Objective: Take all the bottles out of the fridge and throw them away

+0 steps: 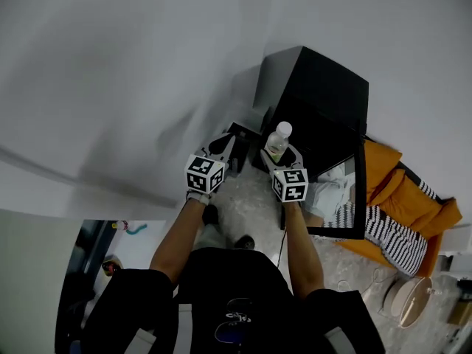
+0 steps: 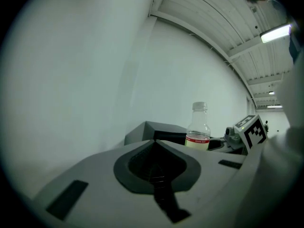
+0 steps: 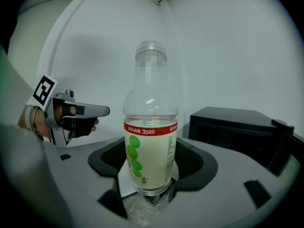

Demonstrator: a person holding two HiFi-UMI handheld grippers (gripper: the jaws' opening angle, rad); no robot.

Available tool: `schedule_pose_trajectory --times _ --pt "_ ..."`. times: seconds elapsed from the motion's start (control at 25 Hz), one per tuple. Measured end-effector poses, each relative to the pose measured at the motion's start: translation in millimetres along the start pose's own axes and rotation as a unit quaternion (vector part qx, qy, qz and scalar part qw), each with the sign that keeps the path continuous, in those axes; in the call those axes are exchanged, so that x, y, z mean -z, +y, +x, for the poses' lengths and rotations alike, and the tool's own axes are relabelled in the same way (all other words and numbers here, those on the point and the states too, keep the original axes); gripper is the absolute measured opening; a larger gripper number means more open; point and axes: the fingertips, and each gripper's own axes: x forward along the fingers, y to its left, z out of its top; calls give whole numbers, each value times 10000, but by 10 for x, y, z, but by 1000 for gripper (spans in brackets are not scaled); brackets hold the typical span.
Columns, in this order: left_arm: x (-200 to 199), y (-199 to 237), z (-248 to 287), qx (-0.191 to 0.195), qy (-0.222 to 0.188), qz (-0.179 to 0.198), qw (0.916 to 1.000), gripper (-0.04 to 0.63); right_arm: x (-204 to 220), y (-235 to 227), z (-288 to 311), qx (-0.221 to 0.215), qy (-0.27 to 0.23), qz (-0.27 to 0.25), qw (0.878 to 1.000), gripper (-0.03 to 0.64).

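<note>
- Head view: stands with both forearms stretched forward, left gripper [image 1: 223, 147] and right gripper [image 1: 277, 155] side by side over a speckled floor [image 1: 251, 209]. Holds the bottle [image 1: 278, 140] upright just before the black fridge [image 1: 317, 87], beside its open door [image 1: 328, 142], with orange striped fabric [image 1: 402, 198] beyond.
- Left gripper view: shows jaws pressed together on nothing. Faces a bare white wall [image 2: 71, 70], bottle off to the right.
- Right gripper view: clamps low on the bottle, pale liquid under a red band. Looks into open room ahead, fridge near at right.
</note>
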Motion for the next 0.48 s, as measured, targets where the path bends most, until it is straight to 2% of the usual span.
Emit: schedule_pose_trajectory --times 0.2,0.48 --pt "36 500 -252 -325 47 -111 9994 2 -74 440 408 -368 100 -123 9992 313" --pt "95 1054 -236 -271 173 -195 9993 2 -21 702 927 -408 305 -24 9987 313"
